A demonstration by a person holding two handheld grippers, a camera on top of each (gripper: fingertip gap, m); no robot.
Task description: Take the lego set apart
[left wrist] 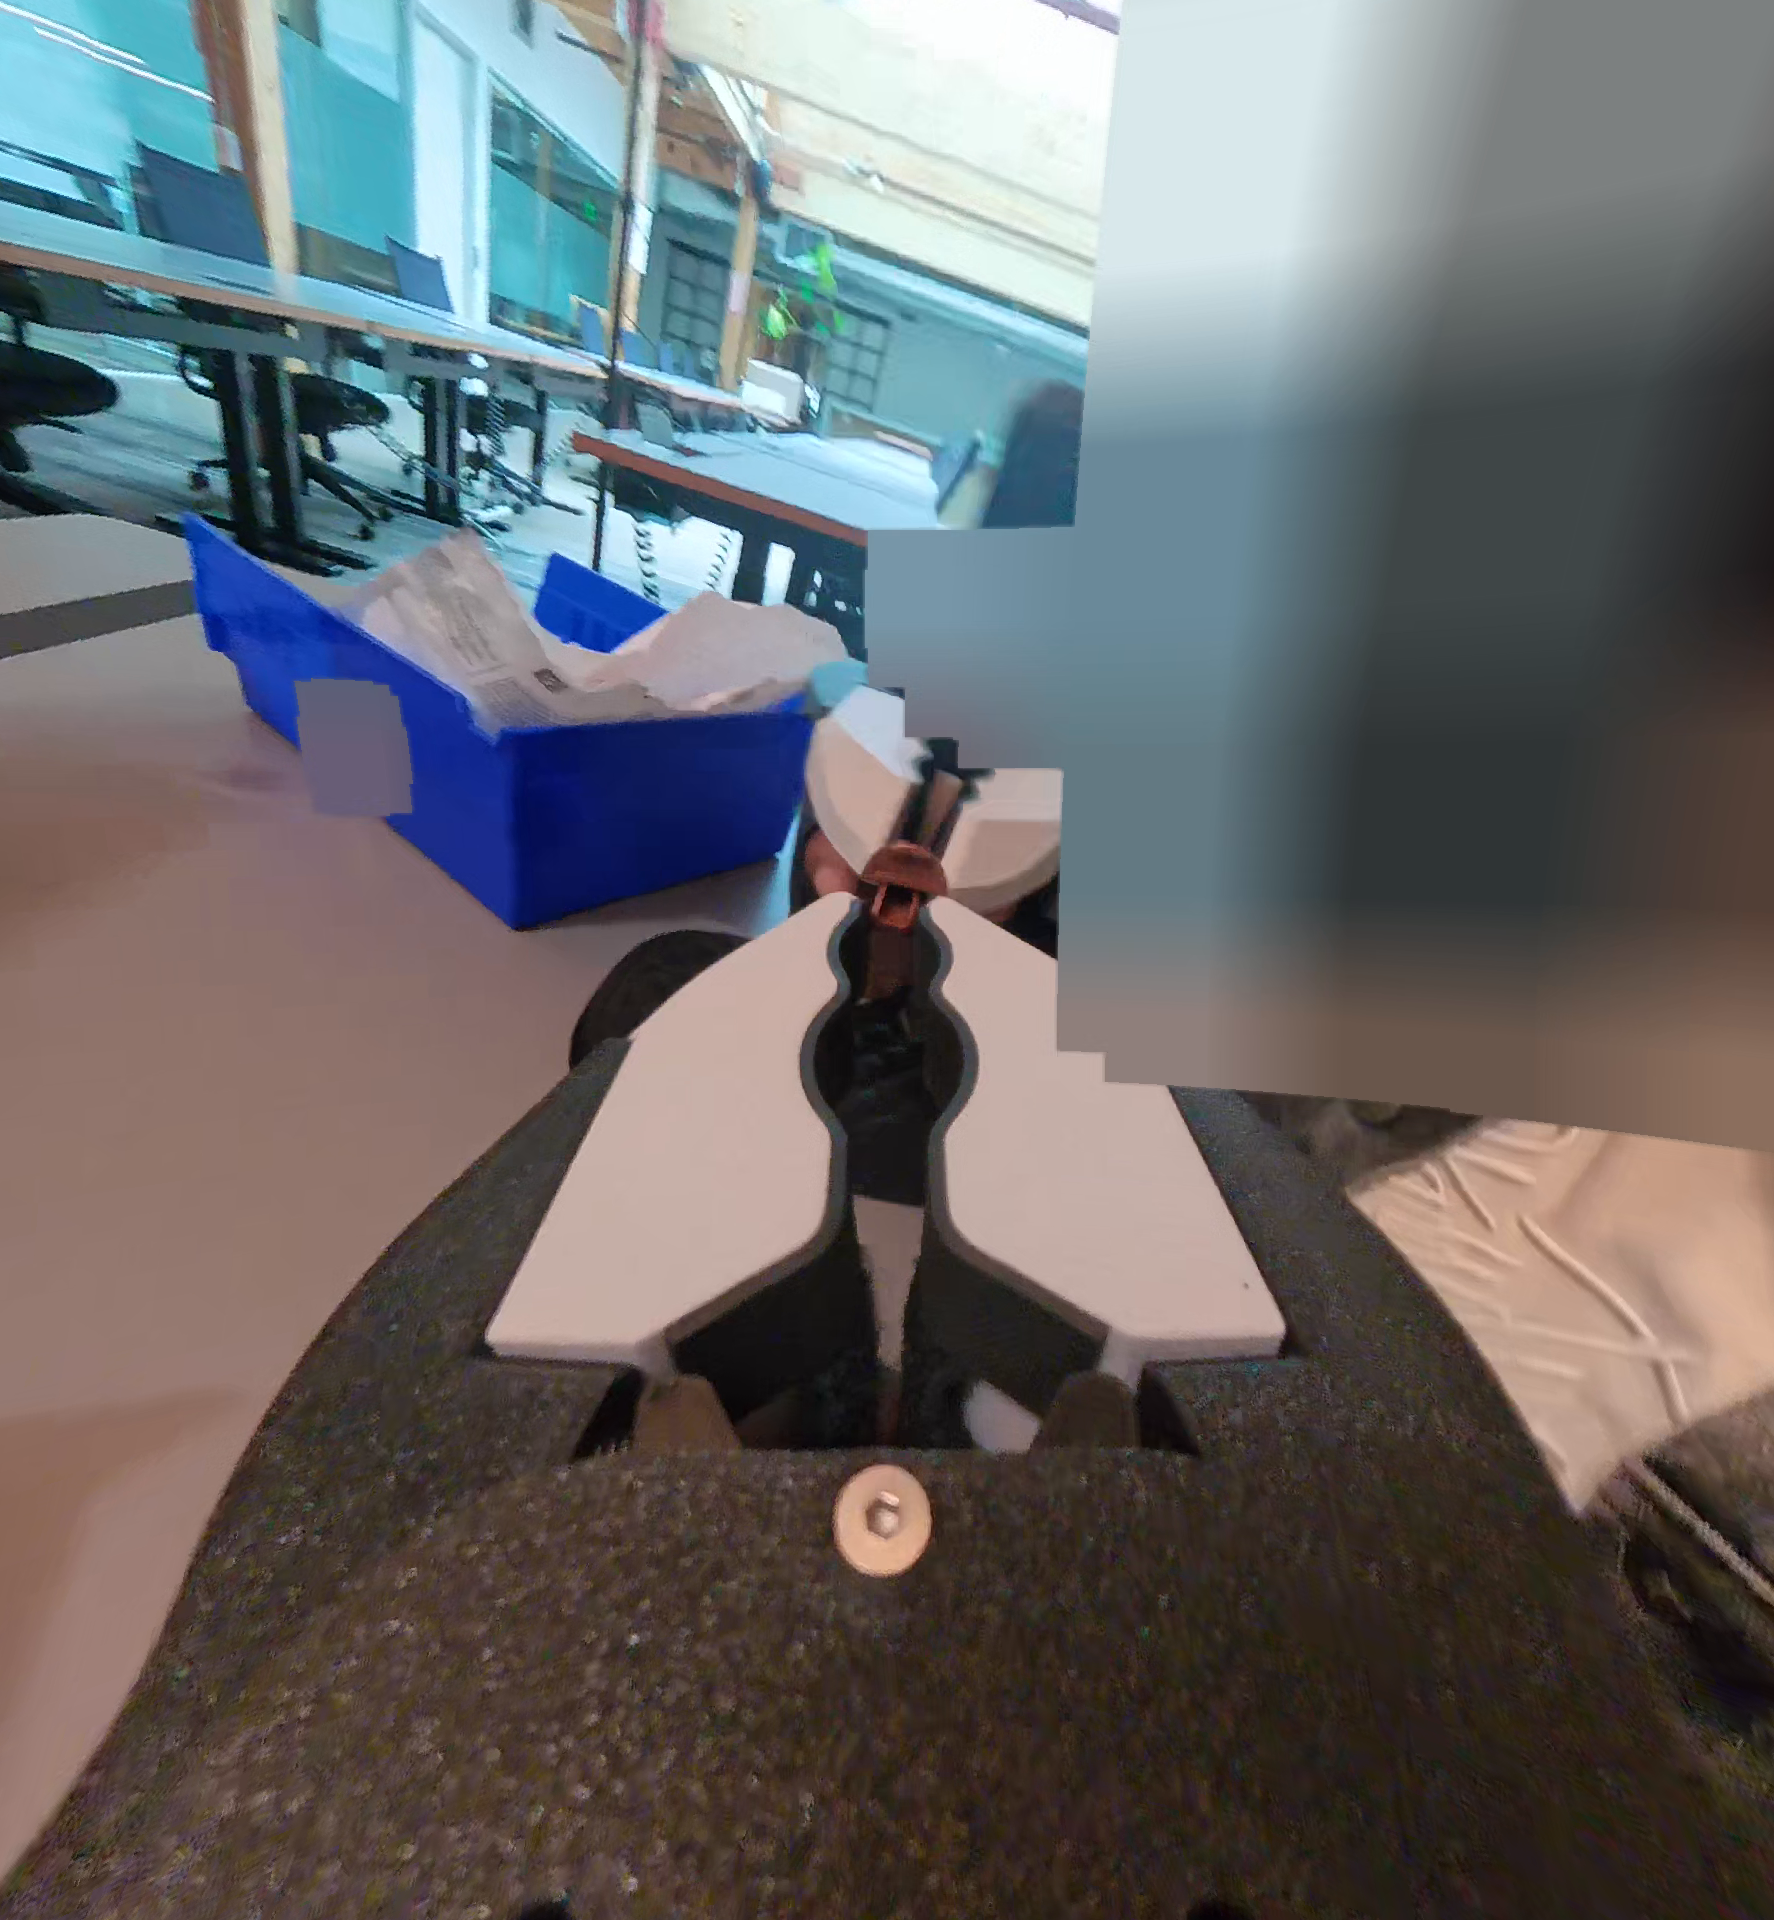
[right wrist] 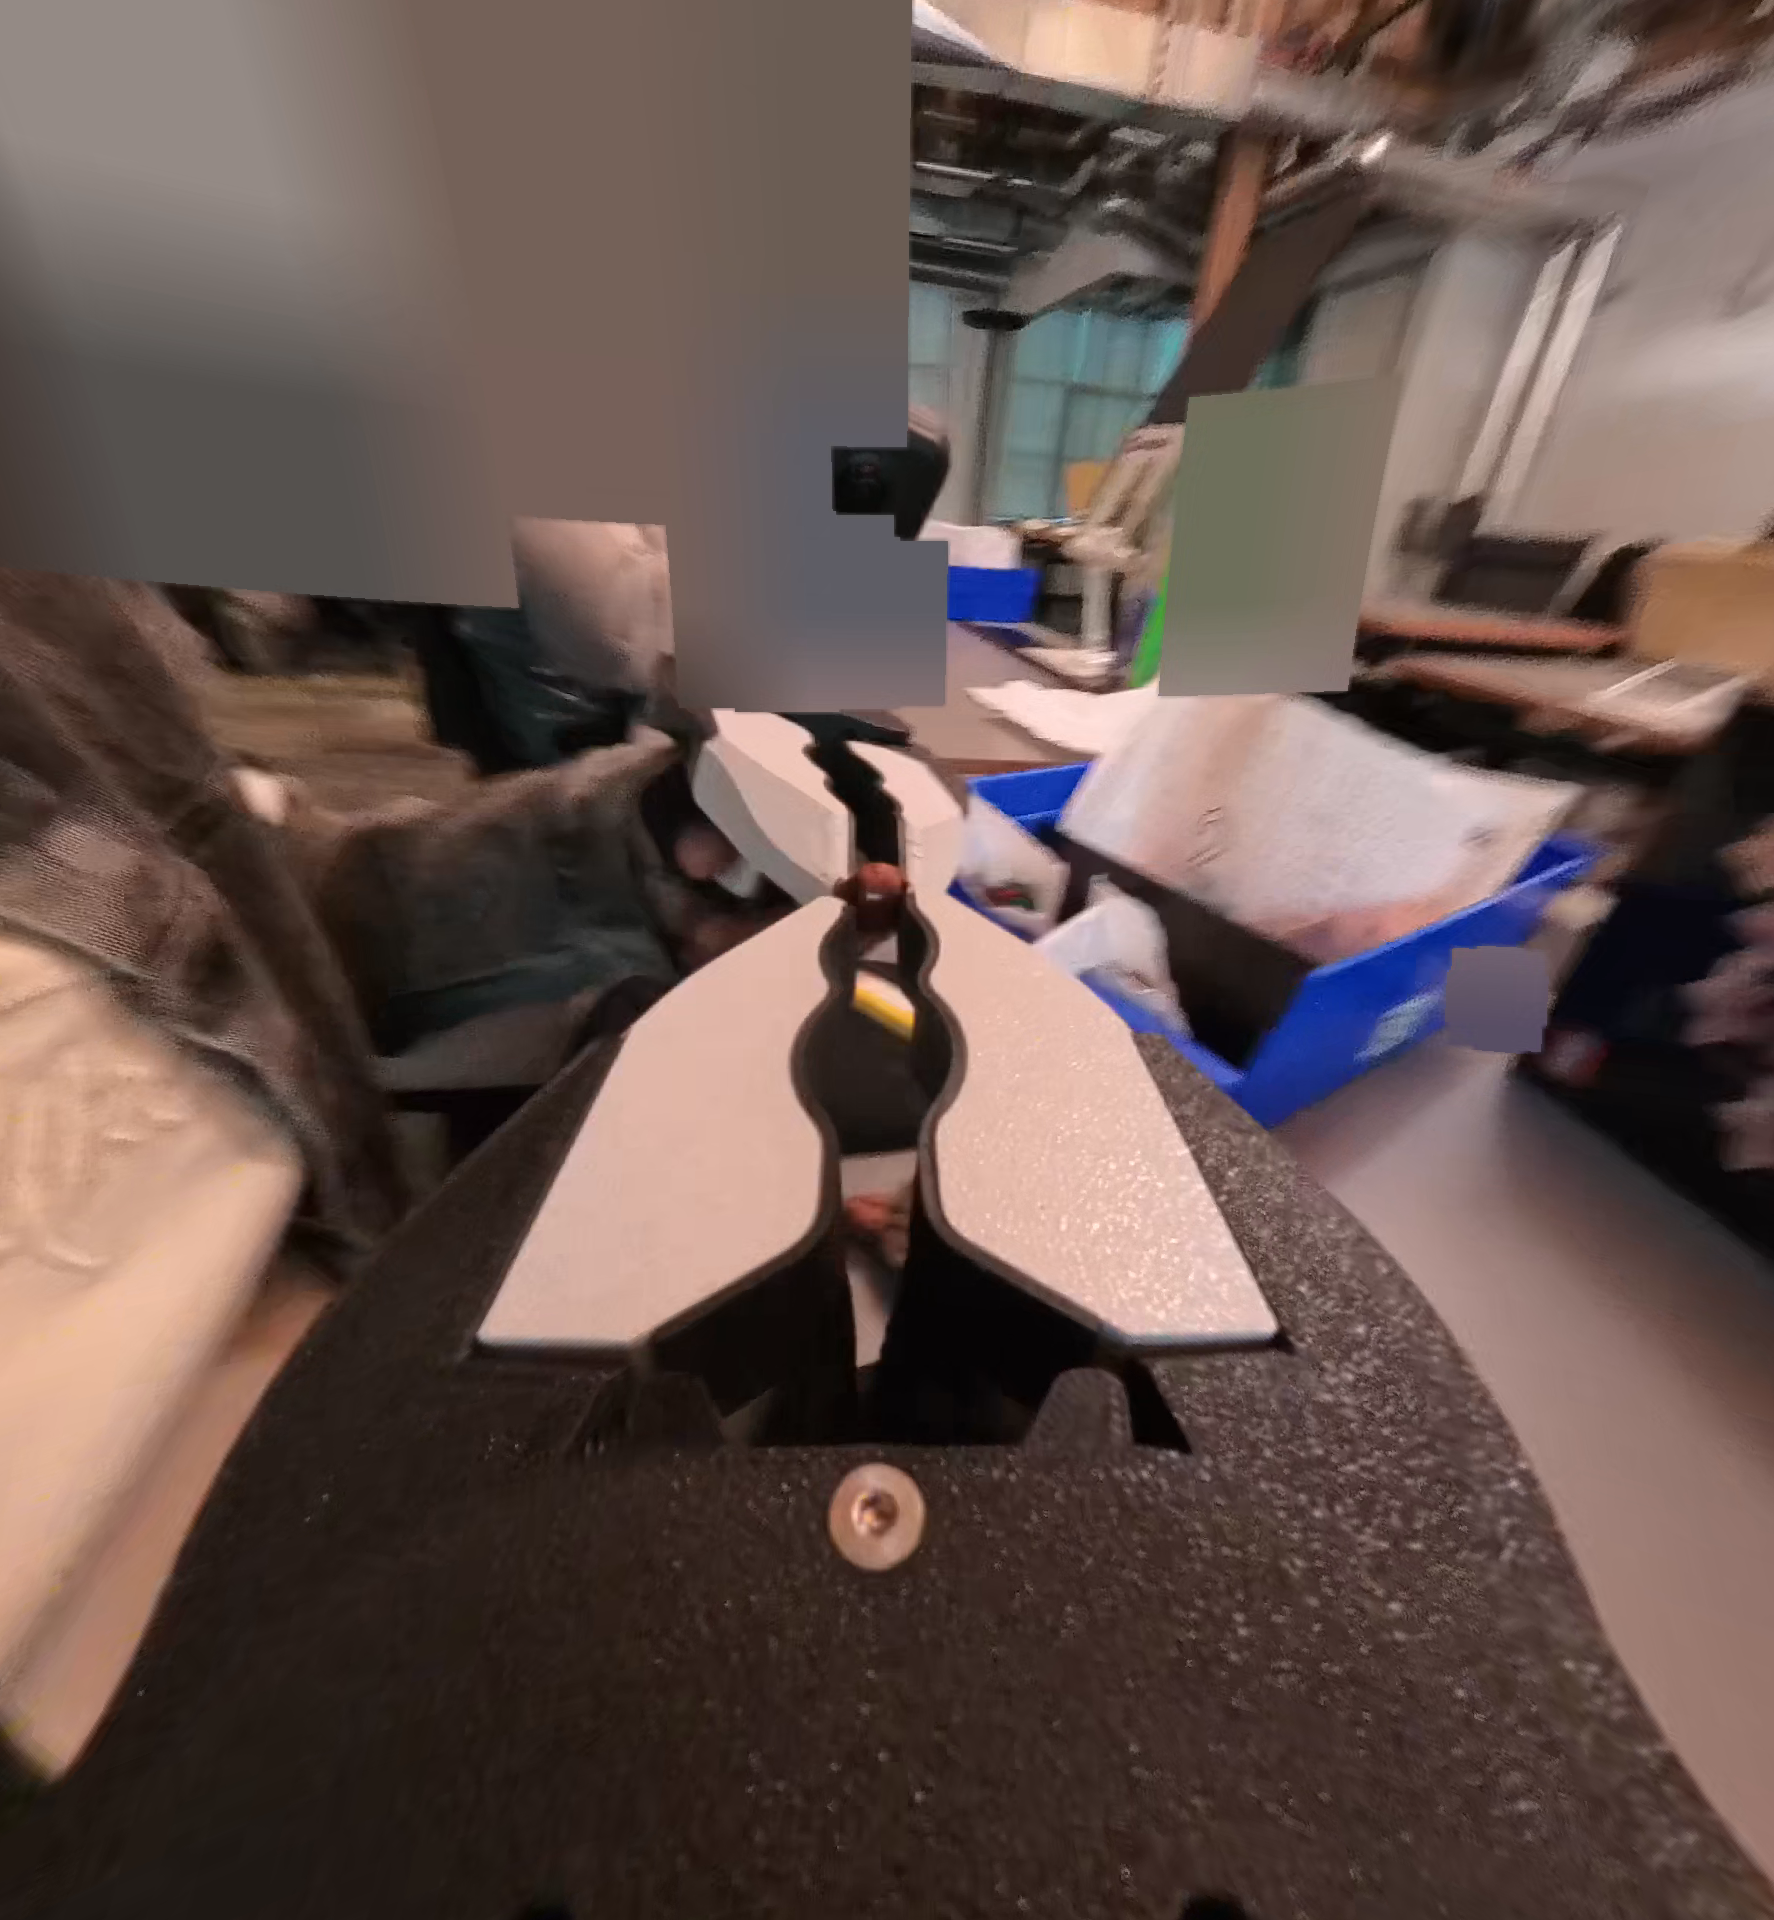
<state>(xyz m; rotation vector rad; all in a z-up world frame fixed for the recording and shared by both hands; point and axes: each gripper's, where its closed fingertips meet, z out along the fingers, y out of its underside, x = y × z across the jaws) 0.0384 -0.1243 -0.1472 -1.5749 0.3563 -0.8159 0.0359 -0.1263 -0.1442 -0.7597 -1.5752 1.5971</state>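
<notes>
- In the left wrist view, the left gripper [left wrist: 888, 914] is pointing forward above the grey surface [left wrist: 187, 987], its two white fingers [left wrist: 727, 1122] closing together at the tips.
- It is clenching a small reddish-brown lego piece [left wrist: 893, 914], which is sticking out just past the tips.
- The right gripper [left wrist: 930, 821] is facing it from the far side, tips almost touching the same brown piece; a blurred patch is covering its upper part.
- A dark wheel-like part [left wrist: 644, 982] is showing just beside the left finger; whether it belongs to the lego set cannot be told.
- A blue bin [left wrist: 592, 800] is sitting on the surface to the left, holding crumpled white paper [left wrist: 592, 644].
- In the right wrist view, which is smeared by motion, the right gripper [right wrist: 875, 902] is pinching with its fingers [right wrist: 1059, 1132] nearly meeting at the tips.
- The brown lego piece [right wrist: 875, 894] is sitting right at those tips, so this gripper is also grasping it.
- The left gripper [right wrist: 841, 821] is meeting it tip to tip from the opposite side.
- A yellow bit [right wrist: 888, 1006] is showing through the gap between the fingers; what it is cannot be told.
- The blue bin [right wrist: 1361, 1008] is lying to the right, with white bags [right wrist: 1298, 800] inside.
- A person's dark sleeve [right wrist: 509, 873] is filling the left side.
</notes>
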